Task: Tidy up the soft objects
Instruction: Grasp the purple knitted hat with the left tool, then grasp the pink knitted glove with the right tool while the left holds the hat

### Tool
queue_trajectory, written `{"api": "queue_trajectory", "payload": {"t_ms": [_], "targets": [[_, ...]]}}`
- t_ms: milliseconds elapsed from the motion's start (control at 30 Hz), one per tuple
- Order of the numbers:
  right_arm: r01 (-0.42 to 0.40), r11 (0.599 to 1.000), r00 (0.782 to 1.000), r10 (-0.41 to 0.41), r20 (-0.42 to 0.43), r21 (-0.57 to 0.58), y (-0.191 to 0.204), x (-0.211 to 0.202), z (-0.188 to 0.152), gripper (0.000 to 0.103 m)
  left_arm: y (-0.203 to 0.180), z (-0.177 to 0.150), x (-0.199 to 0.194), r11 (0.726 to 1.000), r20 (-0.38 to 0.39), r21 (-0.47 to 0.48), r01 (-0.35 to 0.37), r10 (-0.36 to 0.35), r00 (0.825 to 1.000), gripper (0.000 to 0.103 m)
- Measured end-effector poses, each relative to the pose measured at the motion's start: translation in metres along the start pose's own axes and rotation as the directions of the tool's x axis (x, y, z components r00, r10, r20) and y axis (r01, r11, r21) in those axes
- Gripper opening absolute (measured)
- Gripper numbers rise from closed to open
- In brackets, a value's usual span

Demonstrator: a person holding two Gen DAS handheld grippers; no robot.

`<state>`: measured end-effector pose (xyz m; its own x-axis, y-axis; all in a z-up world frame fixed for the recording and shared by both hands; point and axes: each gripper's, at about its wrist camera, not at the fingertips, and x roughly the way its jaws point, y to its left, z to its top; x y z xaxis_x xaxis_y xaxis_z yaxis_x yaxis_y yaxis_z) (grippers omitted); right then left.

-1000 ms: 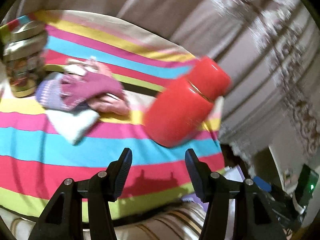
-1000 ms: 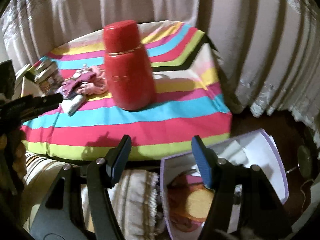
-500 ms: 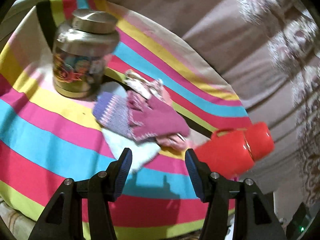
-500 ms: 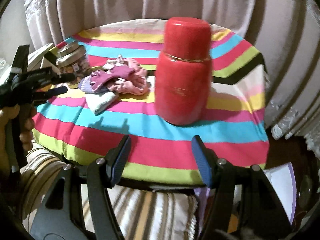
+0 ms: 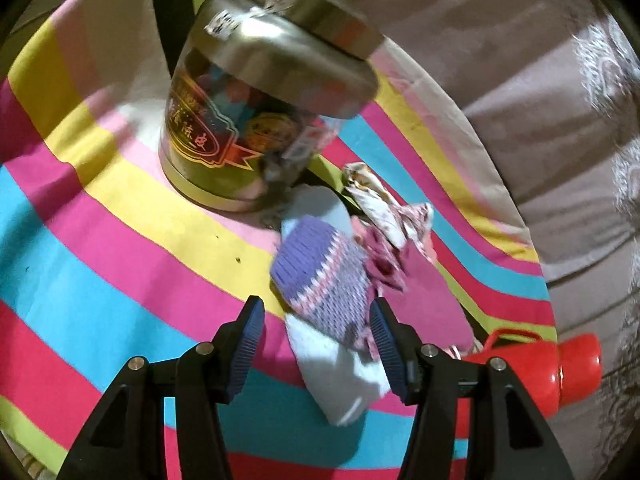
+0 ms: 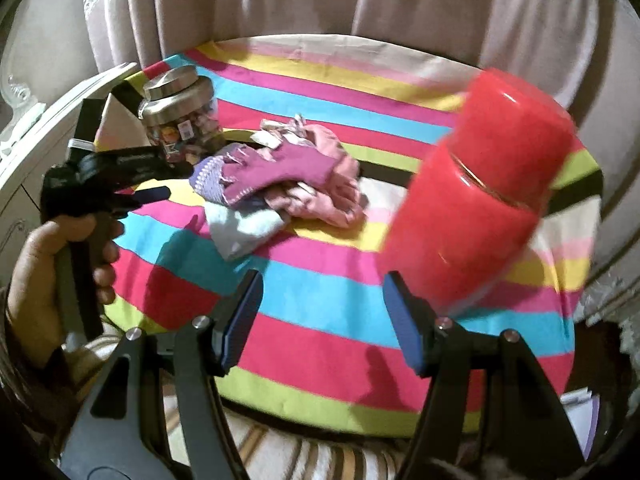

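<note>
A pile of soft things lies on the striped tablecloth (image 5: 100,240): a purple knitted piece (image 5: 320,272) over a pale blue sock (image 5: 340,376), magenta gloves (image 5: 424,304) and pink cloth (image 6: 332,196). My left gripper (image 5: 316,340) hangs open just above the near end of the pile, the knitted piece and sock showing between its fingers without touching the pads. In the right wrist view the same pile (image 6: 276,184) sits mid-table and the left gripper (image 6: 160,184), held by a hand (image 6: 44,272), points at it. My right gripper (image 6: 322,320) is open and empty above the table's front.
A glass jar with a metal lid (image 5: 264,92) stands just behind the pile, also in the right wrist view as the jar (image 6: 180,116). A tall red flask (image 6: 476,208) stands at the right. Curtains hang behind the round table; a striped cushion (image 6: 280,456) lies below its front edge.
Both views have swung left. The left gripper came down close over the sock pile and the jar now looms large. The red flask slid to the right side of both views.
</note>
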<state>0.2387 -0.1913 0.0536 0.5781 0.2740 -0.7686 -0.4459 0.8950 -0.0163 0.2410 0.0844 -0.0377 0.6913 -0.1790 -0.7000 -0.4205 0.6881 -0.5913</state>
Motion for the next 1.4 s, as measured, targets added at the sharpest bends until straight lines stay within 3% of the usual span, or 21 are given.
{"api": "queue_trajectory", "payload": {"t_ms": [167,433,533,733,800,833,867,967,1367,1400], "targets": [[-0.017,0.999,1.0,0.018,0.013,-0.028,0.011,0.026,0.035,0.077,0.008,-0.002,0.009,1.0,0.0,-0.021,0.008,-0.008,1.0,0.055],[-0.039,0.997,0.998,0.042,-0.053,0.059,0.011,0.104,0.086,0.078,0.021,-0.005,0.009,0.999,0.017,-0.039,0.016,-0.015,1.0,0.055],[-0.033,0.994,0.995,0.042,-0.086,0.102,0.006,0.132,0.096,0.078,0.024,-0.003,0.008,0.999,0.035,-0.042,0.026,-0.024,0.999,0.055],[0.012,0.997,0.985,0.001,-0.17,0.073,0.011,0.183,0.098,0.078,0.031,0.0,0.012,0.997,0.038,-0.059,0.054,-0.052,0.998,0.055],[0.024,0.997,0.983,-0.009,-0.184,0.079,0.01,0.191,0.094,0.072,0.033,0.0,0.013,0.996,0.037,-0.06,0.061,-0.059,0.998,0.055],[0.032,0.996,0.982,-0.016,-0.19,0.078,0.01,0.193,0.091,0.055,0.033,0.0,0.014,0.996,0.038,-0.06,0.067,-0.065,0.997,0.055],[0.033,0.997,0.982,-0.018,-0.188,0.074,0.01,0.194,0.09,0.041,0.032,0.001,0.015,0.996,0.039,-0.053,0.075,-0.073,0.997,0.055],[0.043,0.997,0.992,-0.035,-0.125,0.059,0.014,0.183,0.084,0.031,0.029,0.001,0.019,0.995,0.031,-0.035,0.092,-0.091,0.995,0.055],[0.041,0.994,0.998,-0.046,0.053,0.099,0.011,0.111,0.077,0.029,0.005,0.008,0.045,0.997,0.015,0.079,0.026,-0.027,1.0,0.055],[0.038,0.994,0.997,-0.044,0.058,0.099,0.011,0.105,0.076,0.029,0.002,0.008,0.049,0.995,0.01,0.099,0.018,-0.019,1.0,0.05]]}}
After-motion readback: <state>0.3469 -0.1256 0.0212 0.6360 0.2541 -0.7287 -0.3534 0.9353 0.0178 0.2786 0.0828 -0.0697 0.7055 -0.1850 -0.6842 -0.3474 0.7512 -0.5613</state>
